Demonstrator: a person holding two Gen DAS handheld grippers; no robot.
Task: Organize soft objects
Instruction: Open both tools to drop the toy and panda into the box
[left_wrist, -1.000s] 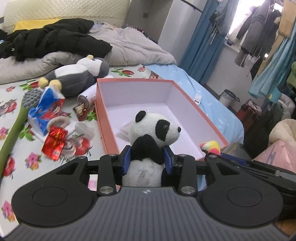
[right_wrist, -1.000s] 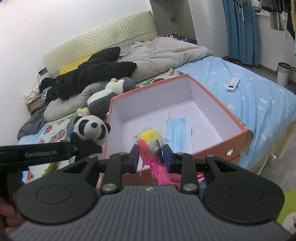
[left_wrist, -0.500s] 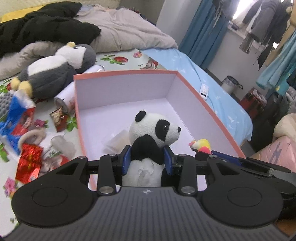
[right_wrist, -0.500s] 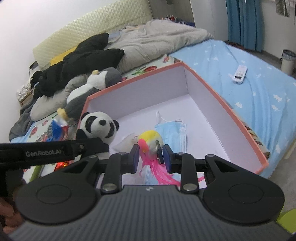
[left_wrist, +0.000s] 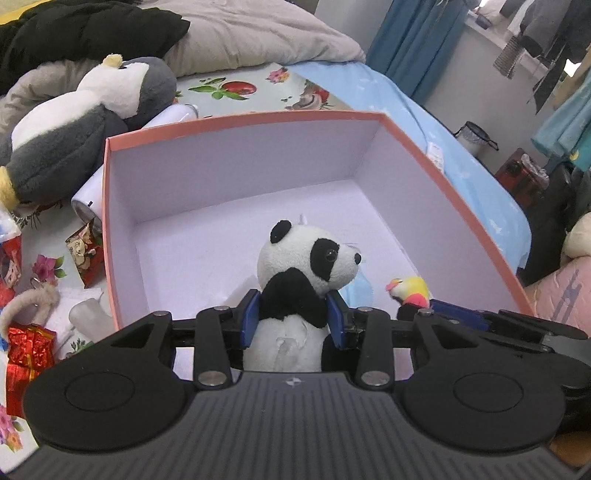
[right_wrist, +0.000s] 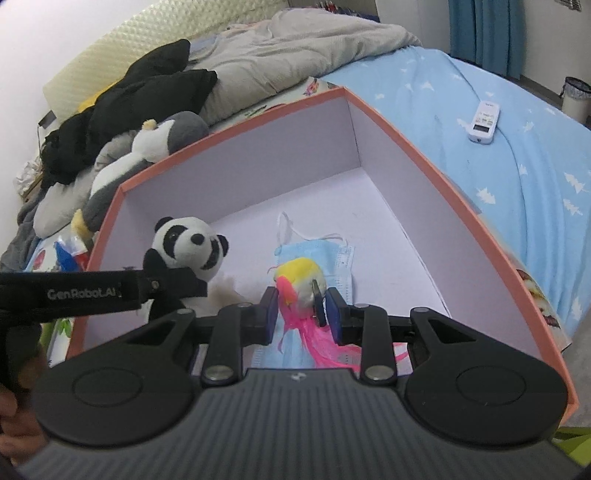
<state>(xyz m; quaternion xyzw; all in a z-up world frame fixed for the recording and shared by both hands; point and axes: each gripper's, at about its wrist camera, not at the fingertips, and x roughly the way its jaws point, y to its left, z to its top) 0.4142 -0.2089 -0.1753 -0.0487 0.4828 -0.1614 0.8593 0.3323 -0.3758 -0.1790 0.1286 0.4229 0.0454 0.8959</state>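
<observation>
The panda plush is pinched in the left gripper and the yellow-and-pink feathered toy between the right gripper's just-loosening jaws, both held over the orange box, apparently for release inside.

A: What carries it all?

B: A bed, with a light blue sheet on its right side and a flowered cloth on its left.

A: And what lies straight on it?

B: An open box with salmon outer walls and a pale inside, sitting where sheet and cloth meet. Left of the box lie a grey and white plush penguin, a white cylinder touching the box wall, red foil packets and a small printed packet.

A: Farther back?

B: A rumpled grey duvet with black clothing piled at its left. On the blue sheet, well apart from the box, rests a white remote control.
</observation>
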